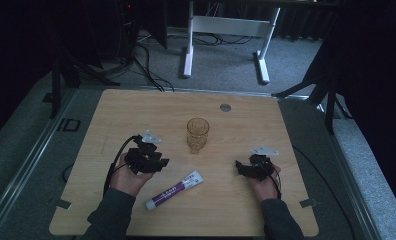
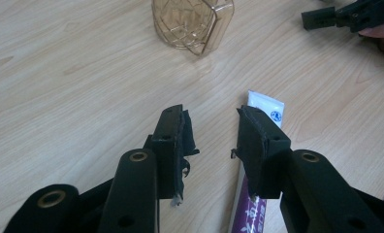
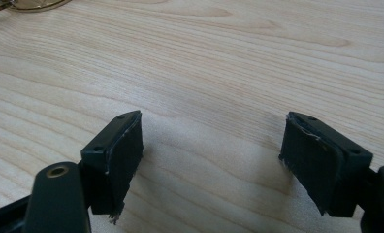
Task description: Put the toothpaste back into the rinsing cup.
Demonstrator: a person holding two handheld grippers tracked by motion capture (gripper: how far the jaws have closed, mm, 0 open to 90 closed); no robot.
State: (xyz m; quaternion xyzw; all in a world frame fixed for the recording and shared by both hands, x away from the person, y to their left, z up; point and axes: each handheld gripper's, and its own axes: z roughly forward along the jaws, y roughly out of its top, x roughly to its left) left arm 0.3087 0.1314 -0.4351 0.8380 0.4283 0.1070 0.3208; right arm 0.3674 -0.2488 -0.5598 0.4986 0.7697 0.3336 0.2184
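The toothpaste tube (image 1: 174, 190) lies flat on the wooden table (image 1: 111, 115), just in front of the amber glass (image 1: 197, 134), between the two hands. The left gripper (image 2: 212, 141) hovers right above its white end, jaws half-spread with nothing between them. The right gripper (image 3: 212, 160) sits wide apart over bare wood, well off to the side.

We count one amber glass cup (image 1: 198, 134), one purple-and-white tube (image 1: 174, 190), two black grippers, left (image 1: 158, 163) and right (image 1: 242, 167), all on one wooden table (image 1: 136, 110).
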